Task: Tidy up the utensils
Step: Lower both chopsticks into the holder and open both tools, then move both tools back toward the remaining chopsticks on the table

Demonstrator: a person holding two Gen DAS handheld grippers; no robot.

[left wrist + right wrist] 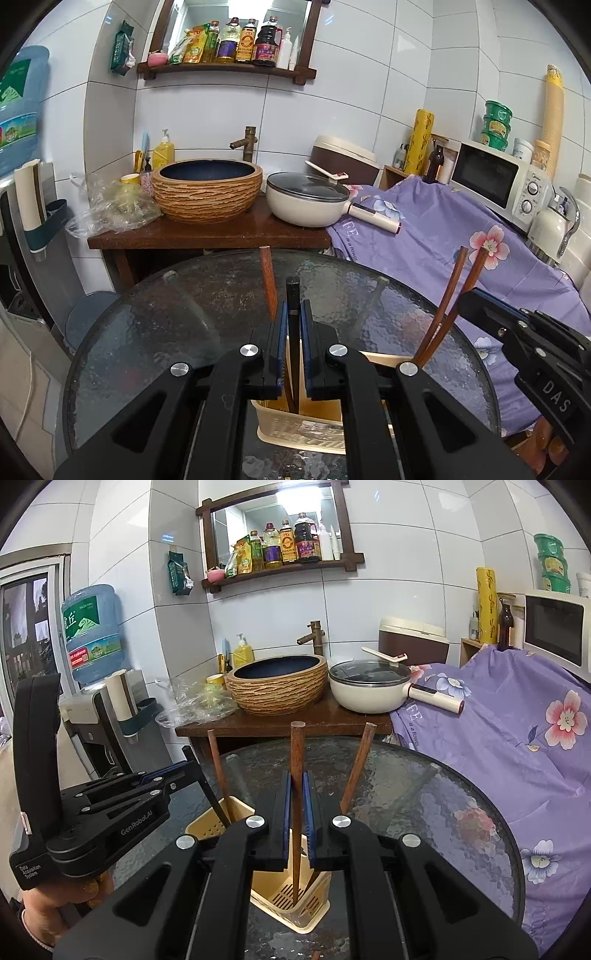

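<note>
**Two grippers lower chopsticks into the slotted holder**

Black left gripper, blue-padded, pinches a square black chopstick; right gripper clamps a tapered brown wooden chopstick. Both tips stand inside the cream plastic holder on the pebbled round glass table, its base partly hidden behind the grippers.

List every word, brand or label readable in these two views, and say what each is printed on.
"GenRobot.AI": side of the black left claw
"Data Acquisition System": that claw's grip
"DAS": body of the black right claw
"TIGER HILL": blue water-cooler bottle
"is a flower": purple floral cloth
Sauce bottles on the dark wooden mirror shelf, the green cup stack and the white microwave's badge: too small or blurred.
</note>
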